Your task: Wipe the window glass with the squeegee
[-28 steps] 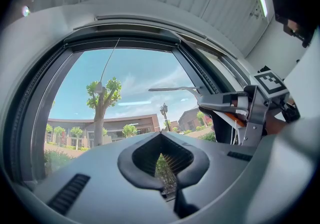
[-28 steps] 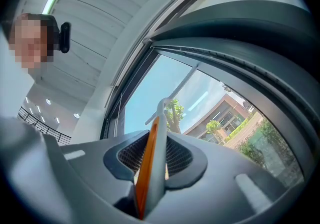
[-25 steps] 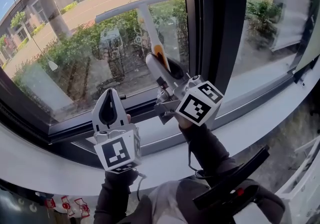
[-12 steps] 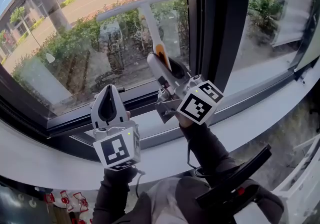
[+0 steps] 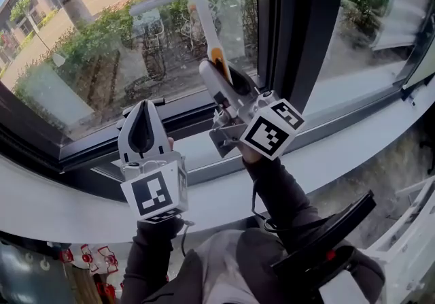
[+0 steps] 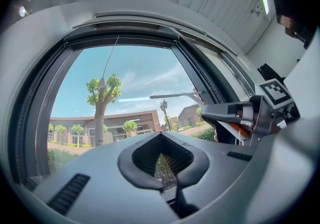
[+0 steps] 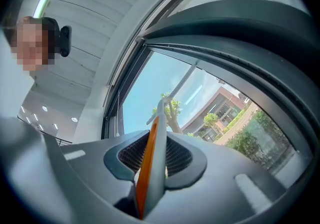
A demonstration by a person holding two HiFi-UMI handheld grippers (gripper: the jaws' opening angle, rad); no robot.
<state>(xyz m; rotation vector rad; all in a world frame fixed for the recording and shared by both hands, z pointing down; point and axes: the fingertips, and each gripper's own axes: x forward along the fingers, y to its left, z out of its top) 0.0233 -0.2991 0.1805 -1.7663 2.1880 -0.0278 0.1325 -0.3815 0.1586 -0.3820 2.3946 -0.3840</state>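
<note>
Change: Squeegee [image 5: 207,30] blade sat higher on the window glass [image 5: 95,58] than a second earlier, and both grippers had barely shifted.
Head view: I saw the right gripper [image 5: 228,88] clamped on the handle's lower end. The shaft ran up beyond its fingertips to the blade lying against the pane. The left gripper [image 5: 141,119] hung to the left of it, near the window frame [image 5: 183,119].
Left gripper view: The fingers [image 6: 135,168] met at their tips on nothing. The squeegee [image 6: 175,96] stood beyond them and to the right.
Right gripper view: The fingers [image 7: 182,155] pinched the grey-and-orange handle of the squeegee [image 7: 155,133] between them.
Handling: I judged the squeegee light and stiff, with a softer blade edge. The smooth handle could twist in the pads, so I'd keep hold low on it and press evenly.
</note>
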